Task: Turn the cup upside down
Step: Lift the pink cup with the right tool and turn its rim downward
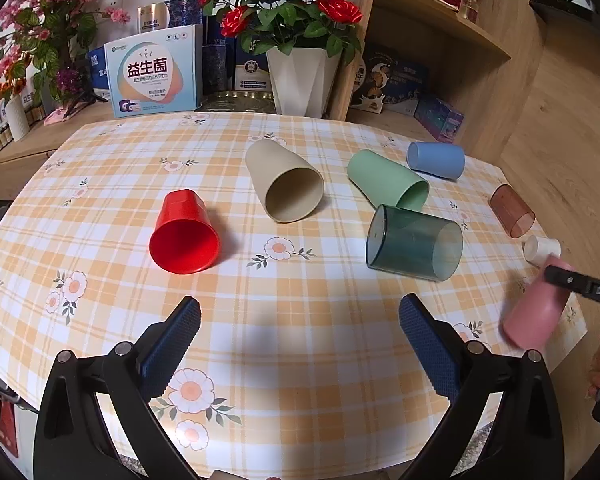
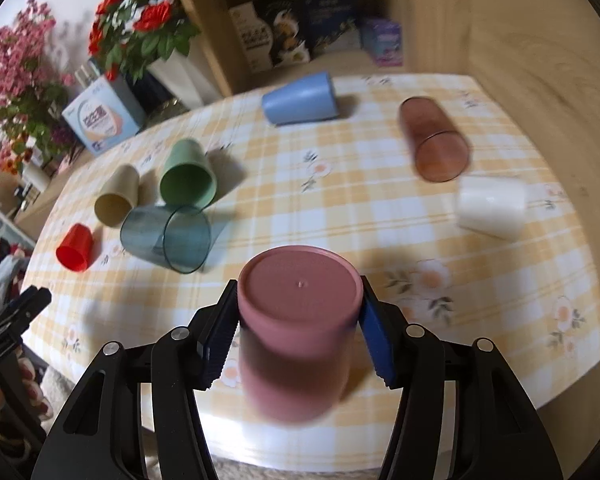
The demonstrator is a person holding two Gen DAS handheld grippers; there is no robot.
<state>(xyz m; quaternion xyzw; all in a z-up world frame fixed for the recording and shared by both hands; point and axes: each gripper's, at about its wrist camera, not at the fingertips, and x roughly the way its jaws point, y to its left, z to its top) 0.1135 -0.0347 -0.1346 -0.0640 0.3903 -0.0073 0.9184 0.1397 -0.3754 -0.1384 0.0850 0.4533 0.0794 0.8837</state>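
My right gripper (image 2: 298,320) is shut on a pink cup (image 2: 296,320), gripping its sides with the flat base facing the camera, above the table's near edge. The pink cup also shows in the left wrist view (image 1: 536,308) at the right edge, tilted, with a right finger across it. My left gripper (image 1: 300,332) is open and empty above the checked tablecloth (image 1: 300,300). Several cups lie on their sides: red (image 1: 184,232), beige (image 1: 284,180), green (image 1: 386,180), clear teal (image 1: 414,244), blue (image 1: 436,159), clear brown (image 1: 512,210), white (image 1: 542,249).
A white vase of red roses (image 1: 300,76), a blue-and-white box (image 1: 154,74) and pink flowers (image 1: 40,40) stand behind the table. A wooden shelf (image 1: 440,60) with boxes is at the back right. The table's front edge lies just below both grippers.
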